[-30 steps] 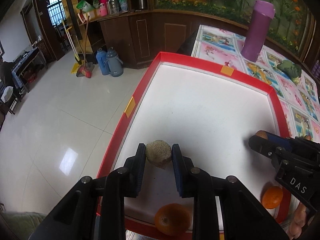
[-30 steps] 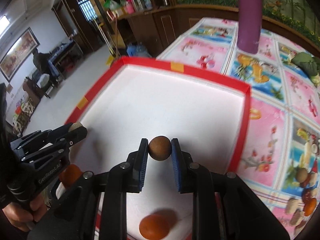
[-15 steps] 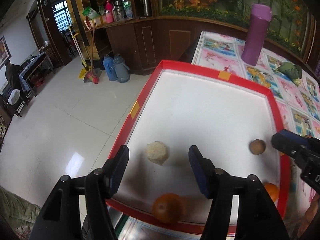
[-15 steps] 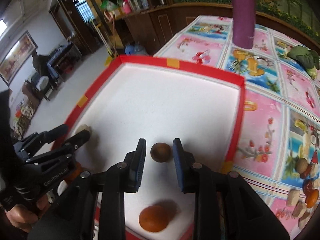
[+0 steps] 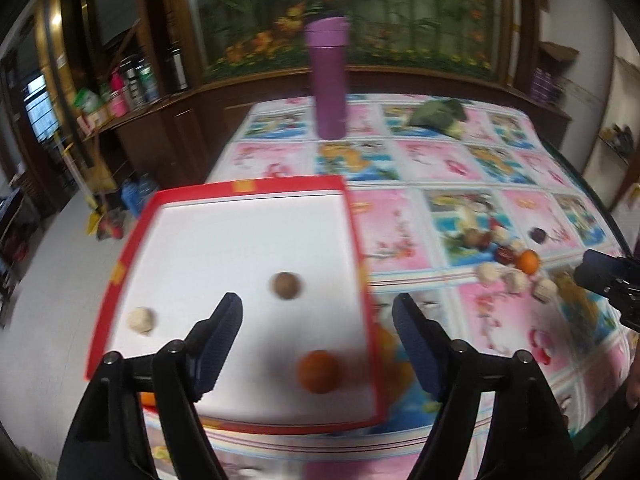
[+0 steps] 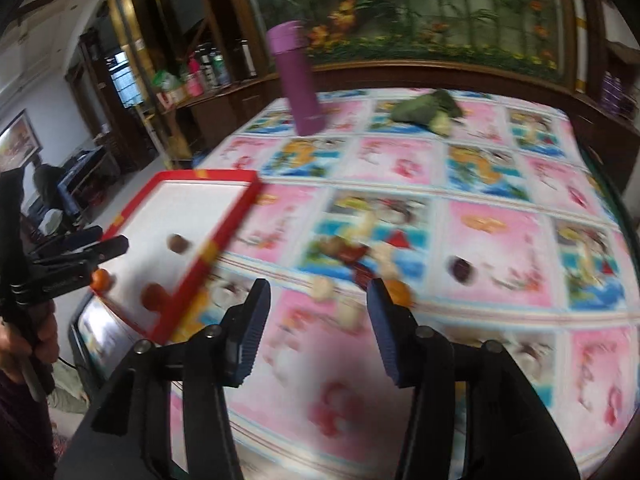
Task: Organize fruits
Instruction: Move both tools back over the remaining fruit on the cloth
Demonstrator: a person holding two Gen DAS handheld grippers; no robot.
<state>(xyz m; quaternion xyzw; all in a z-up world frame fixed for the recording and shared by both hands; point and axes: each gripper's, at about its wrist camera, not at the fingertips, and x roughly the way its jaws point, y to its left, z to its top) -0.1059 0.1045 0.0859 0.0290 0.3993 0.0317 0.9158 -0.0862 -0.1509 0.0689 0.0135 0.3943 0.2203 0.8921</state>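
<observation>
The red-rimmed tray (image 5: 352, 236) lies flat at the table's left corner, its long side running away toward the purple flask (image 5: 329, 80) standing upright beyond it; inside the tray a brown fruit (image 5: 285, 285) sits near the middle, a pale fruit (image 5: 141, 320) by the left rim, an orange (image 5: 319, 366) by the near right corner; right of the tray, on the pictured tablecloth (image 6: 500, 240), a loose heap of fruits (image 5: 512, 264) is scattered, too blurred to sort; the left gripper (image 5: 318, 336) tilts down over the tray's near edge, jaws wide and opening, gripping nothing; the right gripper (image 6: 318, 320) slants down over the cloth right of the tray, jaws opening, empty.
</observation>
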